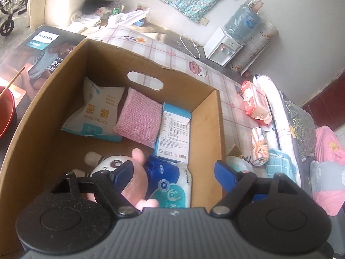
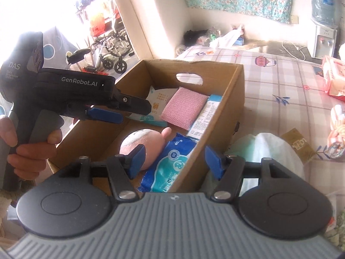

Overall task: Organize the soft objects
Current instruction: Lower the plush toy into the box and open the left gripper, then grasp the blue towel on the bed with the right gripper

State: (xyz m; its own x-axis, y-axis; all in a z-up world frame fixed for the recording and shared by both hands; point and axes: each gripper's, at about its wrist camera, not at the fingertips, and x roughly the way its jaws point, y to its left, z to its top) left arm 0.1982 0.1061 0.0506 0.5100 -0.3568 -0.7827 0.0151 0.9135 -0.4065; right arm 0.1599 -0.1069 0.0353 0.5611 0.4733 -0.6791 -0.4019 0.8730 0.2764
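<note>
Left wrist: tissue pack (image 1: 255, 101) beside cardboard box (image 1: 215, 133)

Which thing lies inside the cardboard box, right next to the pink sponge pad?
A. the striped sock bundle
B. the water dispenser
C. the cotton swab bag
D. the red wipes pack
C: the cotton swab bag lies in the cardboard box beside the pink sponge pad.

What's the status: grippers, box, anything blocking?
Left gripper open, empty, over cardboard box. Right gripper open, empty, straddling box wall. Pink plush and wipes pack inside. Nothing blocking.
</note>
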